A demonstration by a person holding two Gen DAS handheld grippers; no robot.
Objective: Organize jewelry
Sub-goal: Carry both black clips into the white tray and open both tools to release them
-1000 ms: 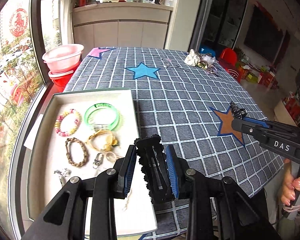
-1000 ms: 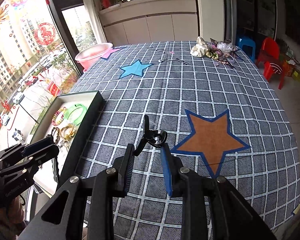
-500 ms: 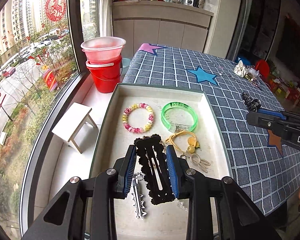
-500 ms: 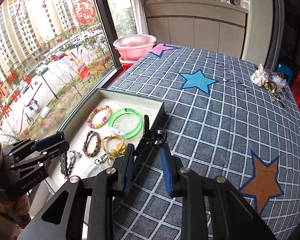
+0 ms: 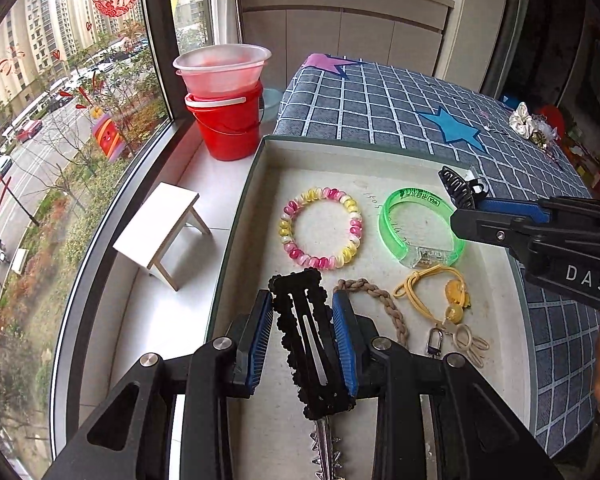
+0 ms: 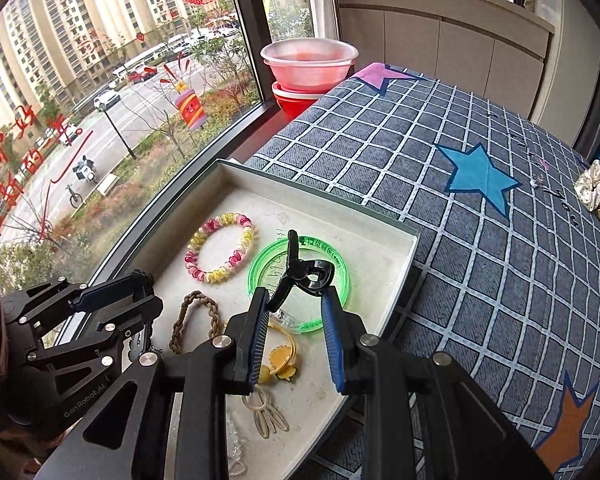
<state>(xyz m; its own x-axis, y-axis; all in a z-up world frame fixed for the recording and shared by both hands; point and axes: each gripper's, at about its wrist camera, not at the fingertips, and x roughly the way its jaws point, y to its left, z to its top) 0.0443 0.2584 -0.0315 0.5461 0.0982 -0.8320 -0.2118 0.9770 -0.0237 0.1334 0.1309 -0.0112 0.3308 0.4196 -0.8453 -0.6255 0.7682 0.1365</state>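
My left gripper (image 5: 302, 312) is shut on a black scalloped hair clip (image 5: 308, 336) and holds it over the near left part of the white tray (image 5: 256, 184). My right gripper (image 6: 296, 308) is shut on a small black claw clip (image 6: 304, 272), also seen in the left wrist view (image 5: 460, 188), above the green bangle (image 5: 420, 232). In the tray lie a pink and yellow bead bracelet (image 5: 320, 232), a brown braided band (image 5: 384, 300), a yellow cord hair tie (image 5: 440, 292) and a silver clip (image 5: 324, 452).
A red bucket with pink basins (image 5: 224, 92) and a small white stool (image 5: 160, 228) stand on the window sill left of the tray. A pile of loose jewelry (image 5: 532, 128) lies at the far right of the checked tablecloth (image 5: 400, 100).
Both grippers have moved left from the tablecloth to above the tray, each still holding its clip. The right gripper now hangs over the green bangle.
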